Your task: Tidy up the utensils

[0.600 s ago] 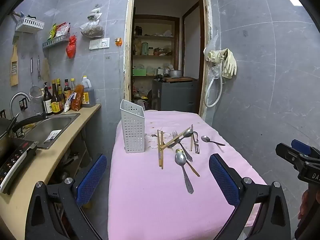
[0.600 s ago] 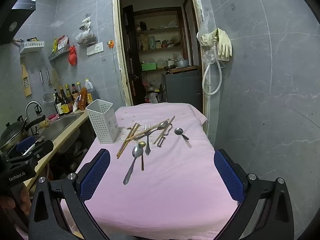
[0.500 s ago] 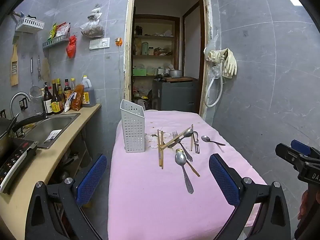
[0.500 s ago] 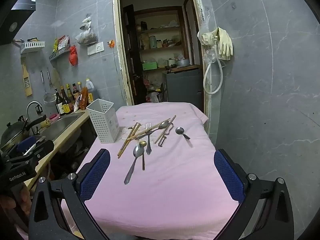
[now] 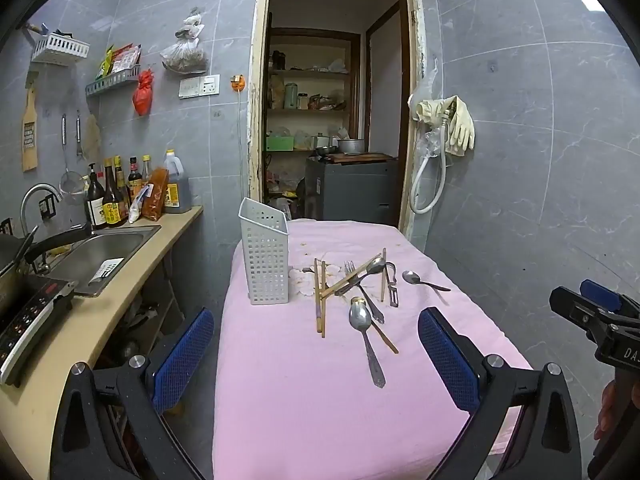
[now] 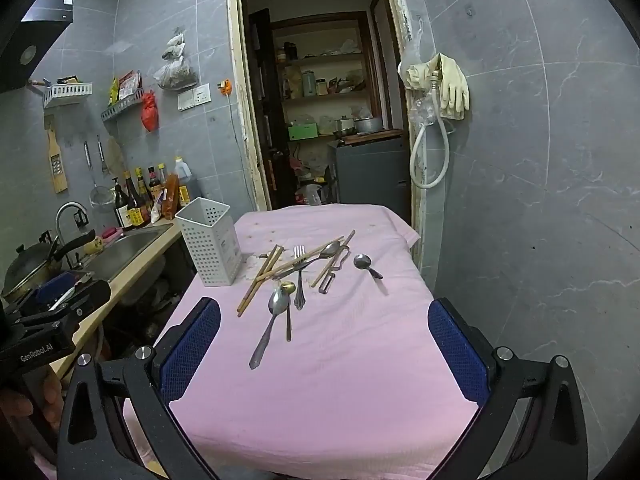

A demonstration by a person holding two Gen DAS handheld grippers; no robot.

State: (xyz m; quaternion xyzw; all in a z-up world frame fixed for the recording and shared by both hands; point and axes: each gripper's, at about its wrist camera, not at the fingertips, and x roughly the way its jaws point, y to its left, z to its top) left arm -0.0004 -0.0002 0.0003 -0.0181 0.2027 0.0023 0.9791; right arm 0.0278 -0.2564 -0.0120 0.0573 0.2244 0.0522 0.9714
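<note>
**Utensils Lay Loose as Both Tongs Waited Spread**

Nothing had moved since the earlier frames; both tongs hung where they were.

Left wrist view: the left tongs [image 5: 316,354] stood spread wide and empty over the pink-clothed worktop [image 5: 304,400]. A white perforated caddy [image 5: 265,262] stood upright at the cloth's left edge, with chopsticks [image 5: 320,296], a fork [image 5: 362,288] and a large spoon [image 5: 364,332] scattered just beside it.

Right wrist view: the right tongs [image 6: 324,350] were likewise spread, gripping nothing. A small spoon [image 6: 365,264] lay apart to the right of the pile.

Each black hand-held gripper [image 5: 316,354] has blue mesh-textured pads [image 5: 446,350] and silver screws.
</note>
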